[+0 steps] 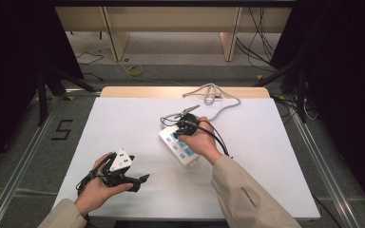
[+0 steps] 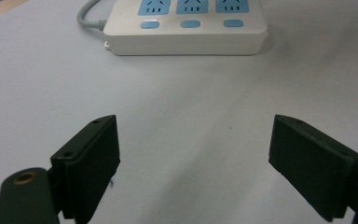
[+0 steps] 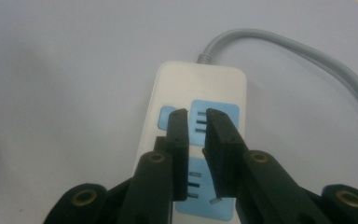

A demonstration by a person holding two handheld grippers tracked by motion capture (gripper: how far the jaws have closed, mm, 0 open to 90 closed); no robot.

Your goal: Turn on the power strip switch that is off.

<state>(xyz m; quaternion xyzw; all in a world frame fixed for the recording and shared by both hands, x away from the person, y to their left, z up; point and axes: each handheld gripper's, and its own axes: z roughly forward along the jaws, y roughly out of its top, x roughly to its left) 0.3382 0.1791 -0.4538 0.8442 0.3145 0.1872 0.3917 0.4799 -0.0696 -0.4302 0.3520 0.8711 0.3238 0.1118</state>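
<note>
Nearly closed, the right gripper [image 3: 196,116] hovers with its two black jaws a narrow slit apart directly above the power strip [image 3: 193,93], gripping nothing; whether the tips touch the strip's face cannot be told. Seen from the right gripper view, the jaw tips sit over a blue socket panel [image 3: 214,116], just beside a small blue switch [image 3: 166,116], with a second socket panel below them toward the camera.

Lying flat on the white table [image 1: 123,118], the strip's long axis runs diagonally in the high view, from the near right to the far left, its grey cord [image 3: 279,42] leaving the far end and curling away to a loose coil at the table's back edge. In the high view the right gripper [image 1: 186,124] is over the strip's far end, the right hand [image 1: 200,142] wrapped around its handle above the strip's middle, the beige sleeve [image 1: 242,190] reaching in diagonally from the bottom edge.

Well apart, at the near left of the table, the left gripper [image 1: 140,183] lies low over the surface with its jaws spread wide and empty, pointing right toward the strip. In the left gripper view [image 2: 193,154] the strip [image 2: 186,32] lies crosswise ahead, three sockets and three switches facing up. The left hand [image 1: 97,185] cups the gripper from below, palm turned up.
</note>
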